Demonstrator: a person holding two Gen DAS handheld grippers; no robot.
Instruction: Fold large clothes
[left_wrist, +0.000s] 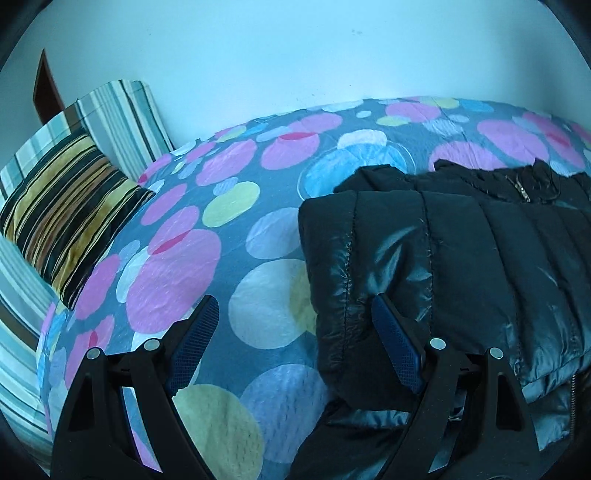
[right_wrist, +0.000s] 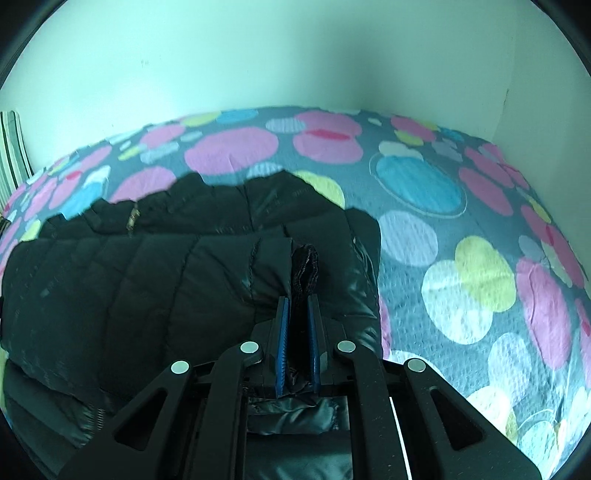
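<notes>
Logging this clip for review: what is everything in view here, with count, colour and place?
jacket: one, black quilted, partly folded on the bedspread, one edge pinched in the right gripper.
bedspread: one, grey with pink, blue, yellow and white circles, covering the bed.
cushion: one, black and yellow stripes, at the bed's far left.
striped pillows: apparently two, teal, white and brown stripes, around the cushion, one against the wall.
wall: pale, behind the bed.
left gripper: black with blue pads, open, over the jacket's left edge.
right gripper: black with blue pads, shut on jacket fabric.
</notes>
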